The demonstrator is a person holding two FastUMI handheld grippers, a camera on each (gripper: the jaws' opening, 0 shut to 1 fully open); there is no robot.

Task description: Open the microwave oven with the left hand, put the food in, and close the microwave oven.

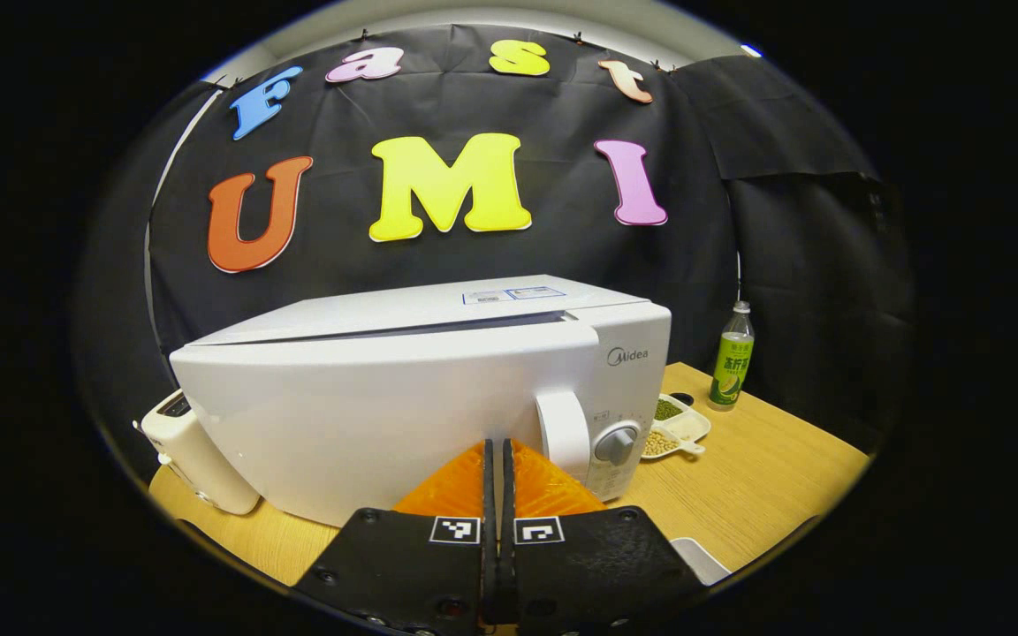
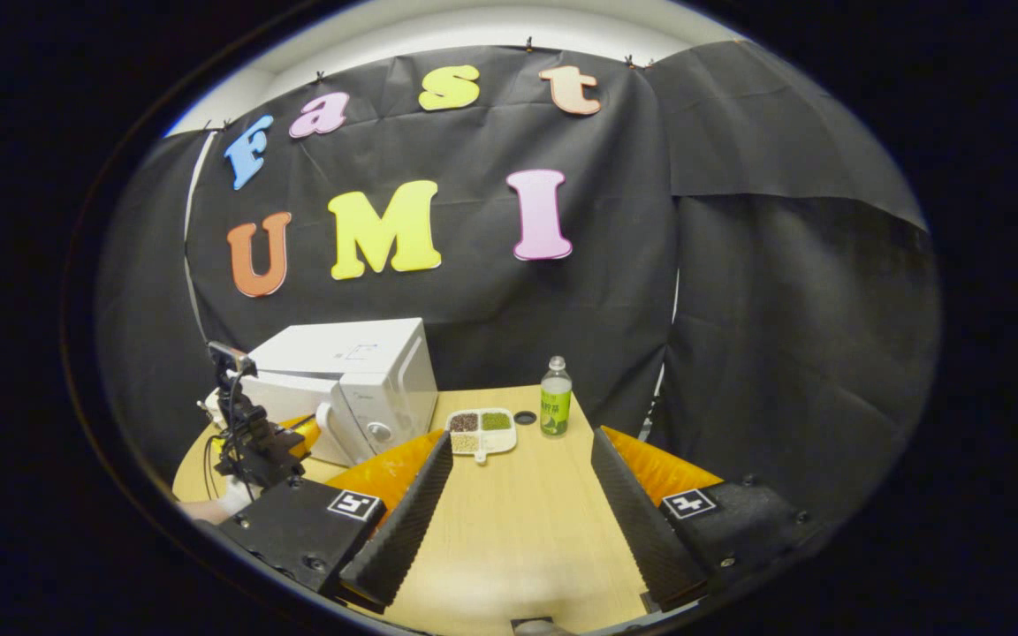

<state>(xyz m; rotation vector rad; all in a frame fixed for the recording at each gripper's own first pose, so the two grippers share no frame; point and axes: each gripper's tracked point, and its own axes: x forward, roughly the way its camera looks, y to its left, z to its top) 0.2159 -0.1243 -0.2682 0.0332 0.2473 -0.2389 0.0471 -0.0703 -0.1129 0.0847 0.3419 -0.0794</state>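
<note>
Left gripper (image 1: 499,459) clenched tight, fingers pressed together on nothing, just in front of the microwave (image 1: 421,389) door, slightly ajar. Right gripper (image 2: 522,459) spread wide and empty over the table (image 2: 509,521). Beyond it, food tray (image 2: 481,430) beside the microwave's right, then a bottle (image 2: 555,397).

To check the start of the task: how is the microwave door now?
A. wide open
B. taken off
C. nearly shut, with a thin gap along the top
C: in the left gripper view the microwave door covers the front, with only a thin gap along its top edge.
</note>
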